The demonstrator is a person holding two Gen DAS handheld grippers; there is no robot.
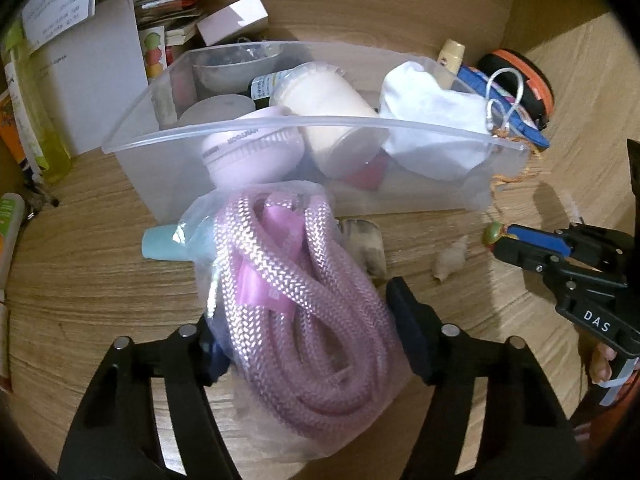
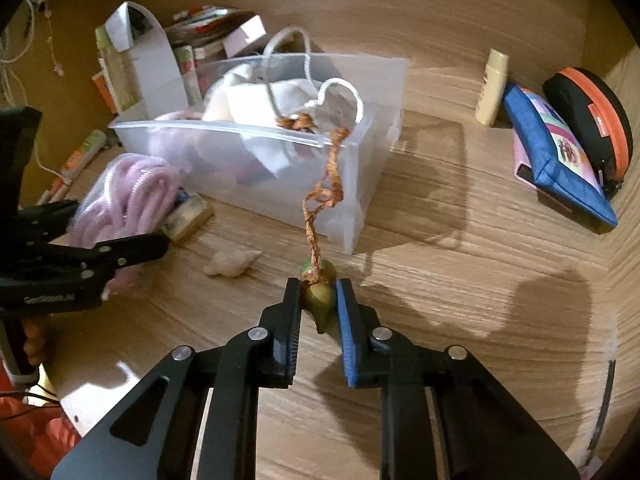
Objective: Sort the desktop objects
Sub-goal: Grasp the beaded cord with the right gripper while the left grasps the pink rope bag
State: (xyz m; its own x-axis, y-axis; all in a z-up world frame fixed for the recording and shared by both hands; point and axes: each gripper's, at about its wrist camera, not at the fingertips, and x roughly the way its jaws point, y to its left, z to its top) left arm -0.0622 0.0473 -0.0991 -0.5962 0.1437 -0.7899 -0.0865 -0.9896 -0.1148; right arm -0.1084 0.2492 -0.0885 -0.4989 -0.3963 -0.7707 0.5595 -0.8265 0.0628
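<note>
My left gripper (image 1: 304,320) is shut on a clear bag of pink braided hose (image 1: 296,304), held just in front of the clear plastic bin (image 1: 280,124). My right gripper (image 2: 318,292) is shut on a small green pendant (image 2: 318,300); its orange braided cord (image 2: 324,188) runs up over the bin's rim (image 2: 280,136). The bin holds a white cloth bag (image 1: 432,120), a white jar (image 1: 328,108) and a pink round device (image 1: 248,152). In the left wrist view the right gripper (image 1: 500,240) is at the right, near the bin's corner. In the right wrist view the left gripper (image 2: 160,236) holds the hose bag (image 2: 124,200) at the left.
A seashell (image 2: 232,264) lies on the wooden desk between the grippers. A teal tube (image 1: 164,244) lies behind the hose bag. A blue pouch (image 2: 556,160), an orange-rimmed case (image 2: 592,120) and a cream bottle (image 2: 494,88) stand at the right. Boxes and papers (image 1: 80,60) crowd the back left.
</note>
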